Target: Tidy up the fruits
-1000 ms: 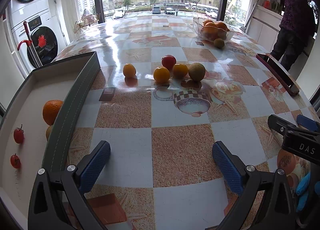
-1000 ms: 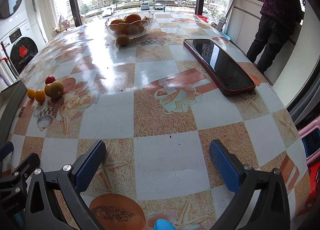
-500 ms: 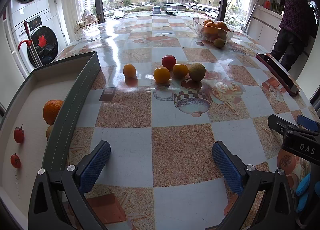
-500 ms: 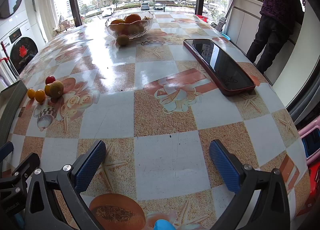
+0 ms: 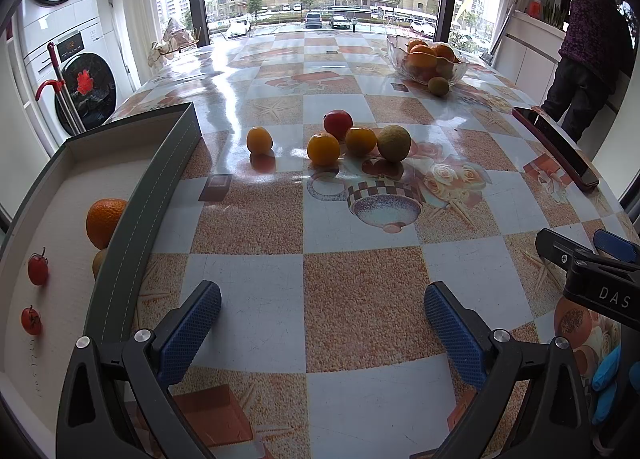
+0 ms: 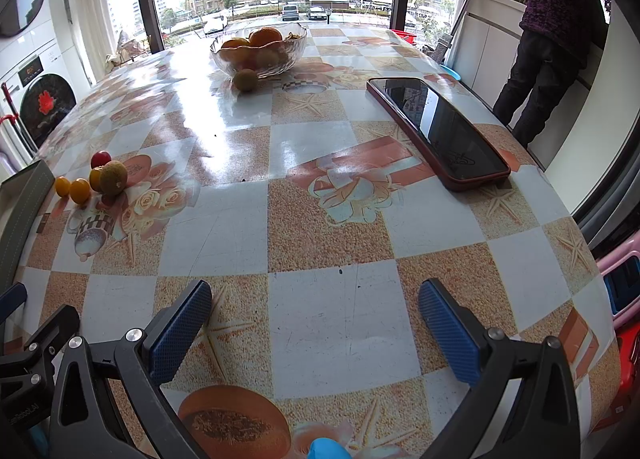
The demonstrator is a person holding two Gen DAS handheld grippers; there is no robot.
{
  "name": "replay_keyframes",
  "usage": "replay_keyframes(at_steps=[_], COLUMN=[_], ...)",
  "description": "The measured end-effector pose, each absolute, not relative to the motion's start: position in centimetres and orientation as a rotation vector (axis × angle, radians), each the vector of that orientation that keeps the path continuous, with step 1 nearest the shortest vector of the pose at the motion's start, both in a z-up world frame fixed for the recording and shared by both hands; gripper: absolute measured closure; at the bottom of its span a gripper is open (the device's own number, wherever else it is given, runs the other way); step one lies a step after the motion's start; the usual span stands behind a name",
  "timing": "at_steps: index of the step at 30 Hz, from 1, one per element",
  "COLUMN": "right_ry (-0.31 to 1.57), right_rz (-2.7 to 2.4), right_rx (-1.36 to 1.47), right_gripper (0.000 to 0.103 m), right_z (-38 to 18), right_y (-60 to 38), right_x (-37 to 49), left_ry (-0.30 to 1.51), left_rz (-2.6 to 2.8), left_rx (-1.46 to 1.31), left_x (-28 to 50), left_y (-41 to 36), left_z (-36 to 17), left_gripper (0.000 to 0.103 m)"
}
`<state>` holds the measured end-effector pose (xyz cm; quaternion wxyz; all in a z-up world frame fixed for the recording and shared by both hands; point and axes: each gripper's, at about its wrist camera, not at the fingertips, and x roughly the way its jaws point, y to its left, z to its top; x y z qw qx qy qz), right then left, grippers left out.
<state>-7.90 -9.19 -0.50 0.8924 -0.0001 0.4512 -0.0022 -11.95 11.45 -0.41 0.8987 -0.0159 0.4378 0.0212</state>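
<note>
Several loose fruits lie mid-table: a small orange (image 5: 259, 140), an orange (image 5: 323, 148), another orange (image 5: 360, 141), a red apple (image 5: 338, 124) and a greenish fruit (image 5: 394, 143); the cluster also shows in the right wrist view (image 6: 113, 177). A grey box (image 5: 160, 187) at the left holds an orange (image 5: 105, 217) and two small red fruits (image 5: 38, 269). My left gripper (image 5: 322, 313) is open and empty, well short of the fruits. My right gripper (image 6: 314, 313) is open and empty over bare table.
A glass bowl of oranges (image 5: 428, 61) stands at the far end with a greenish fruit (image 5: 439, 86) beside it. A phone in a red case (image 6: 438, 131) lies at the right. A person (image 6: 548, 43) stands beyond the table's right edge. A washing machine (image 5: 86, 87) stands at the left.
</note>
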Motion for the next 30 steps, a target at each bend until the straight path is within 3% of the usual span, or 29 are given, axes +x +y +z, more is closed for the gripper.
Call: replay_keyframes(at_steps=[30], right_ry=[0.942], right_rz=[-0.006], right_rx=[0.0], right_gripper=[0.0], right_z=[-0.52], right_y=[-9.14], right_x=[-7.91], left_ry=[0.918], left_rz=[0.034], left_rx=[-0.03], left_x=[-11.5], left_y=[11.68], left_z=[-0.38], left_gripper=[0.001])
